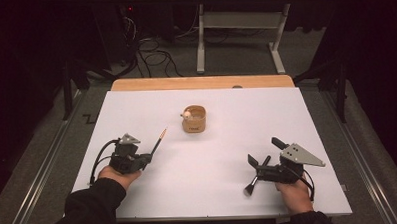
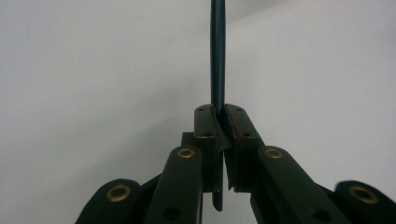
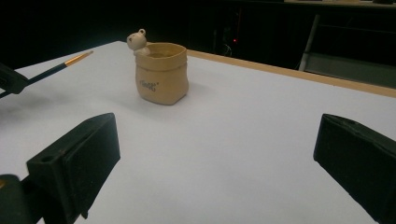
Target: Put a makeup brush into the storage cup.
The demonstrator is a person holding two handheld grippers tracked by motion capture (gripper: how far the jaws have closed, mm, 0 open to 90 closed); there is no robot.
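Note:
A tan sack-shaped pot [image 1: 195,119] [image 3: 162,73] with a small bear figure [image 3: 137,40] on its rim stands mid-board. My left gripper [image 1: 147,156] [image 2: 218,111] is at the left, shut on a thin dark brush [image 1: 157,142] [image 2: 217,51] [image 3: 56,68]. The brush's gold end points towards the pot and stays short of it. At the right my right gripper [image 1: 265,150] [image 3: 219,140] is open, jaws wide apart and aimed at the pot with nothing between them. A second brush [image 1: 255,178] with dark bristles lies on the board just beside its left jaw.
The white board [image 1: 286,114] covers a wooden table, whose edge [image 1: 200,83] shows at the back. Beyond it stand a metal table frame [image 1: 200,42] and loose cables [image 1: 154,56] on the floor. Rails run along both sides of the table.

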